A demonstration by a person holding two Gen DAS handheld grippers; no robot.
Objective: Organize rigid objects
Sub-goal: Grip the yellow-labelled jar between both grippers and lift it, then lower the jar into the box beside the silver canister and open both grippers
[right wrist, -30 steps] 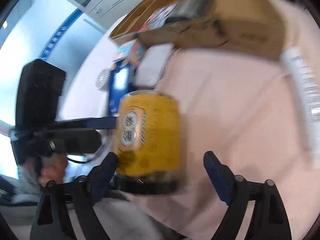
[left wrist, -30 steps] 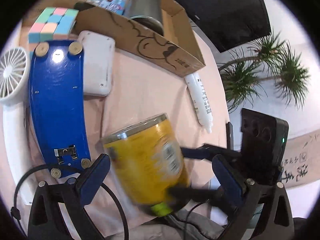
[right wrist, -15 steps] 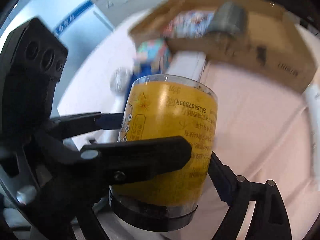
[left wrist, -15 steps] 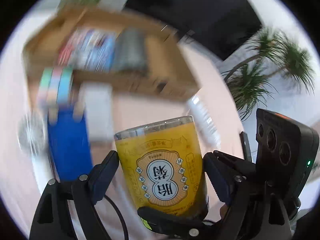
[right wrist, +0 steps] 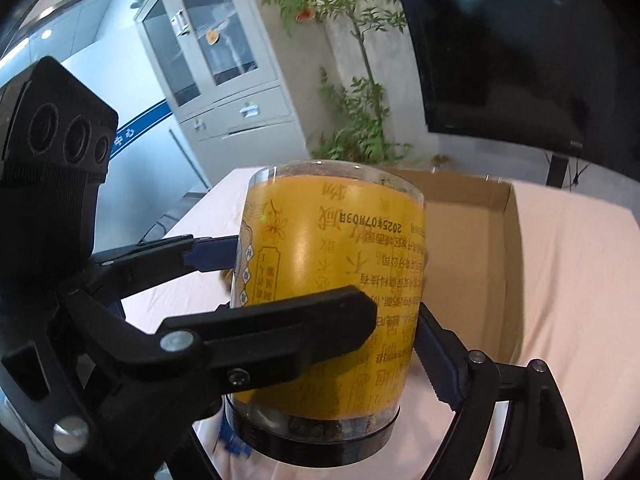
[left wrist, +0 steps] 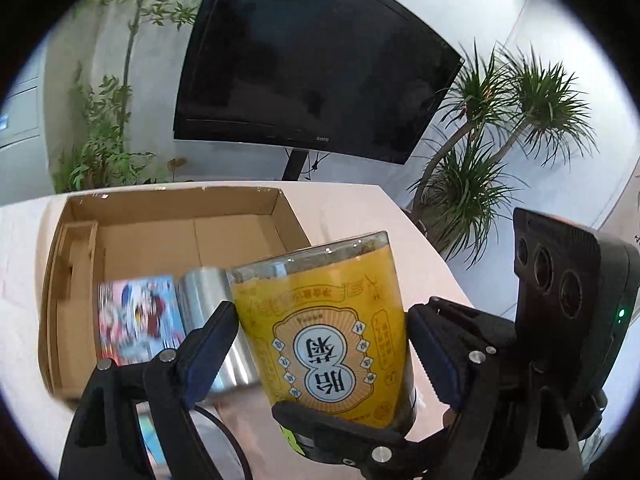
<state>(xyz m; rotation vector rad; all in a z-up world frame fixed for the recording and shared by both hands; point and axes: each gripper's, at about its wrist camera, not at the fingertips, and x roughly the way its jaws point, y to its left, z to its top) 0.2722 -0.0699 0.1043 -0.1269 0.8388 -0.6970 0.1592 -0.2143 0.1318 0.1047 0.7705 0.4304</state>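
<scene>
A yellow-labelled clear jar (left wrist: 328, 332) with a black lid at its lower end is held upside down between both grippers, above the table in front of an open cardboard box (left wrist: 80, 240). My left gripper (left wrist: 320, 344) is shut on the jar's sides. My right gripper (right wrist: 324, 332) is also shut on the jar (right wrist: 332, 292), crossing the left one. The box (right wrist: 500, 240) holds a silver tin (left wrist: 208, 292) and a colourful picture box (left wrist: 136, 316).
The table has a pink cloth (right wrist: 568, 264). A black screen (left wrist: 304, 60) stands behind the table, with leafy plants (left wrist: 500, 136) at both sides. A grey cabinet (right wrist: 224, 68) stands at the far left. A black cable (left wrist: 224, 432) lies under the left gripper.
Both grippers closed on the jar and lifted it from the table. The views tilted up towards the box and screen; the blue board, fan and white tube dropped out of view.
</scene>
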